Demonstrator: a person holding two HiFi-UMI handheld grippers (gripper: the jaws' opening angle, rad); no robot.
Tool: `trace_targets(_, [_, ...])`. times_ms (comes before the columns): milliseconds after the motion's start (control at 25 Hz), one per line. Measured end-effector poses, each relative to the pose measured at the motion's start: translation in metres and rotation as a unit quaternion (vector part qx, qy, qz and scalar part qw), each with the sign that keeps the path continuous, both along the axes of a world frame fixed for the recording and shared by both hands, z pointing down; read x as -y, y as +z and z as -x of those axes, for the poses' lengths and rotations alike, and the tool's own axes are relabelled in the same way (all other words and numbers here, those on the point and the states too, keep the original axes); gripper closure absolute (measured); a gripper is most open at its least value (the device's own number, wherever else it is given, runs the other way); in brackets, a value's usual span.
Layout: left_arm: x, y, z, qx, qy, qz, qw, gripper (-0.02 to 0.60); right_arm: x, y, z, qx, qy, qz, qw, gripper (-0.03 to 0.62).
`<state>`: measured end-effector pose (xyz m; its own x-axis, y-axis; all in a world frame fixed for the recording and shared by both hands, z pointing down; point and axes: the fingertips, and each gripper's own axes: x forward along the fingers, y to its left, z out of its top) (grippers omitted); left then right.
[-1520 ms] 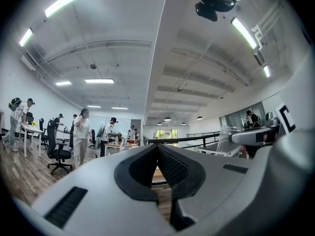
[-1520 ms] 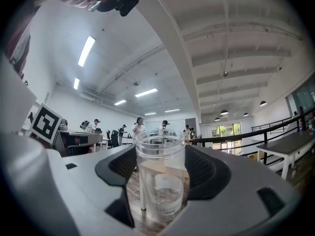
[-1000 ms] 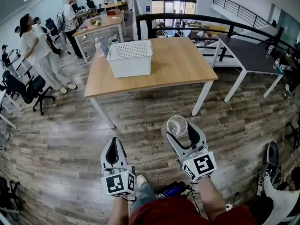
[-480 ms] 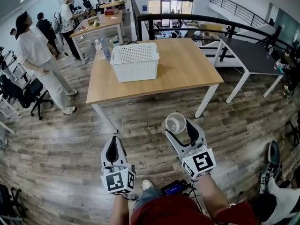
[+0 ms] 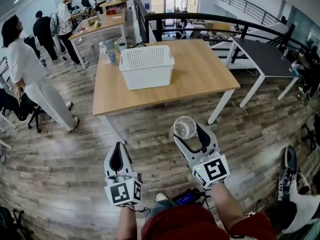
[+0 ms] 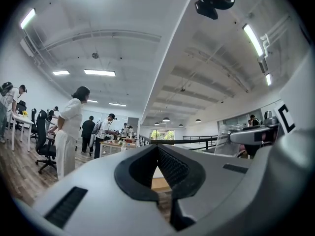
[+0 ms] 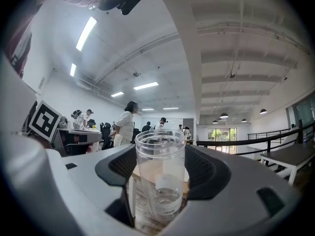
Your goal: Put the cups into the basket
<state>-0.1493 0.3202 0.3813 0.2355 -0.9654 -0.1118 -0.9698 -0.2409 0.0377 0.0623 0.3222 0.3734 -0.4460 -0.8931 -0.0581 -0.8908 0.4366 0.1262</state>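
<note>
Nearer the table than a second ago, a clear, round plastic cup [image 5: 184, 127] stands upright, clamped between the jaws of the right gripper [image 5: 188, 131]. It sits just below the centre of the head view, above the wood-plank floor [image 5: 75, 154]. A white perforated plastic basket [image 5: 147, 78] rests on the light wooden table [image 5: 200, 74] in the upper middle, well apart from the cup. At lower left, the left gripper [image 5: 116, 150] has its jaws closed tip to tip, holding nothing. A person in white clothes [image 5: 27, 76] stands at the left edge.
</note>
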Motion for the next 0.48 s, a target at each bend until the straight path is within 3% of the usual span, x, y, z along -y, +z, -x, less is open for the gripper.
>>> trace_targets(480, [0.035,0.005,0.018,-0.006,0.004,0.006,1.0,0.581,0.038,0.006,0.007,0.004,0.02,0.003,1.0,0.299])
